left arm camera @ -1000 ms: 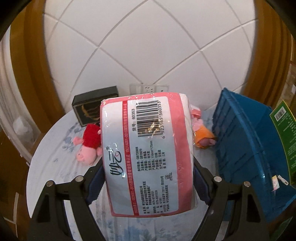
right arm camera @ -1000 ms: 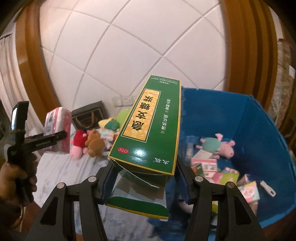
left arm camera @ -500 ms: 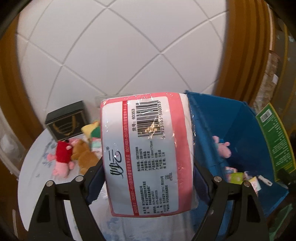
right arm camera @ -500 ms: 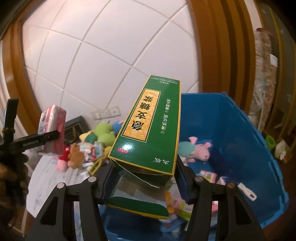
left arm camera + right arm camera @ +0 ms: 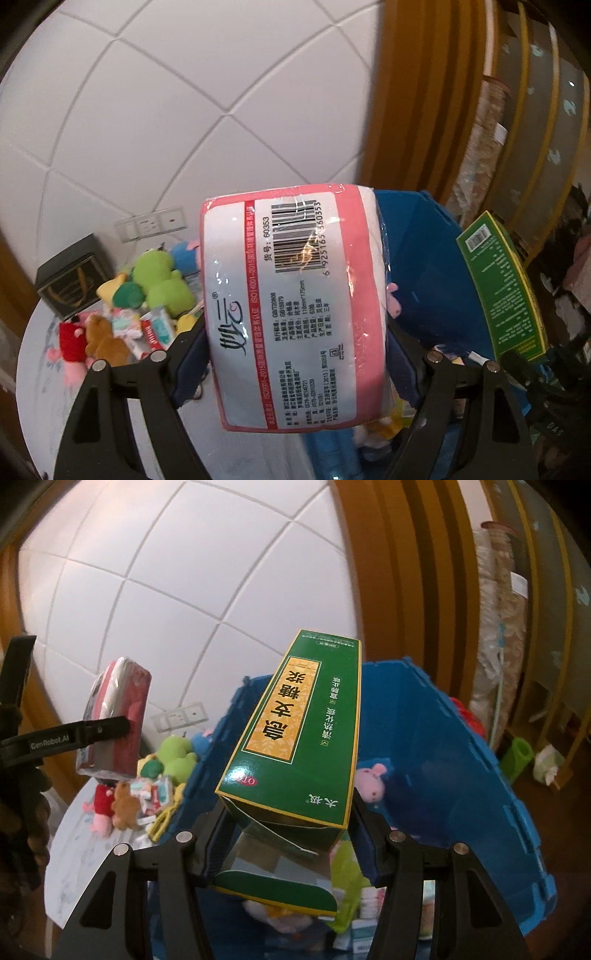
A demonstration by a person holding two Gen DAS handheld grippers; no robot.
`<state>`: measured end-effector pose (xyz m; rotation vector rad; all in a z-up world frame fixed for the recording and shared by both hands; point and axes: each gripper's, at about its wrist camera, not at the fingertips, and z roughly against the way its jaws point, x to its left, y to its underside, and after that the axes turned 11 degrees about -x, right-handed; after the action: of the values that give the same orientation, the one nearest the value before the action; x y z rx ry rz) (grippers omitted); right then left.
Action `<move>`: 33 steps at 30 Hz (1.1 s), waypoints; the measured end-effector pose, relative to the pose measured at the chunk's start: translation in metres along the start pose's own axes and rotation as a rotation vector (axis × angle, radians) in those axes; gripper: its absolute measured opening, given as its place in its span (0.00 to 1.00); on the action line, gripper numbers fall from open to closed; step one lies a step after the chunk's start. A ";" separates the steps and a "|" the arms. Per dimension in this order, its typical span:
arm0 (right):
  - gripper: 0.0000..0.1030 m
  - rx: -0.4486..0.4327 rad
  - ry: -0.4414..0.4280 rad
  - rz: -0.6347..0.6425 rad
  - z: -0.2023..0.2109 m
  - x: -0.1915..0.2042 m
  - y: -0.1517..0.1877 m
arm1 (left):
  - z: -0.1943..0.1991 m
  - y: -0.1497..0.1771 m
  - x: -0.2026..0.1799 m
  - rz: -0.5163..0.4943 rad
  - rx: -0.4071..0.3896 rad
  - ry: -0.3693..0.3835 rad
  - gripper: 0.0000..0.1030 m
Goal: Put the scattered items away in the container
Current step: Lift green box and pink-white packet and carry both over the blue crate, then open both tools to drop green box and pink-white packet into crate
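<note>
Blue bin (image 5: 443,746): stood open to the right of the round table, its near wall touching or just beside the table edge; it already held a pink plush pig (image 5: 369,781) against the far wall and small boxes and soft toys on the floor.
Round table (image 5: 48,387): pale patterned top, bearing a heap of loose items at its far side, near the tiled wall (image 5: 147,110).
Green carton (image 5: 295,731): long medicine box with a yellow label panel, clamped between the two fingers of the right gripper (image 5: 288,834); it was held above the bin's near-left corner, its lower flap hanging open toward the camera.
Tissue pack (image 5: 295,314): pink and white plastic-wrapped pack with a barcode, gripped from both sides by the left gripper (image 5: 295,354); it was held in the air over the table edge, just left of the bin.
Black box (image 5: 70,277): stood at the back left of the table, beside the toy heap.
Toy heap: a green plush frog (image 5: 159,277), a brown teddy (image 5: 103,339), a red and pink plush (image 5: 70,339) and small packets lay touching one another on the table.
Wall socket (image 5: 151,223): was set in the tiles behind the heap.
</note>
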<state>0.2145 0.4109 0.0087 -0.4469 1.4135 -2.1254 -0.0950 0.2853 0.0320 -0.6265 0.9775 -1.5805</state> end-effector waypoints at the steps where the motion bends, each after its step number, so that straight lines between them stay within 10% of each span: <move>1: 0.55 0.004 0.008 -0.005 -0.001 -0.004 0.002 | -0.003 -0.001 -0.008 -0.008 0.004 0.011 0.80; 17: 0.57 0.017 0.123 -0.075 -0.004 -0.057 0.004 | -0.046 -0.024 -0.075 -0.079 0.033 0.151 0.83; 20: 1.00 0.010 0.154 -0.079 -0.004 -0.062 0.003 | -0.050 -0.026 -0.077 -0.074 0.035 0.158 0.92; 33: 1.00 0.017 0.108 -0.066 -0.013 -0.042 0.005 | -0.043 -0.001 -0.028 -0.041 0.079 0.122 0.92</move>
<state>0.2423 0.4439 -0.0003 -0.3818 1.4569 -2.2429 -0.1242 0.3237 0.0135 -0.5026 0.9920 -1.7016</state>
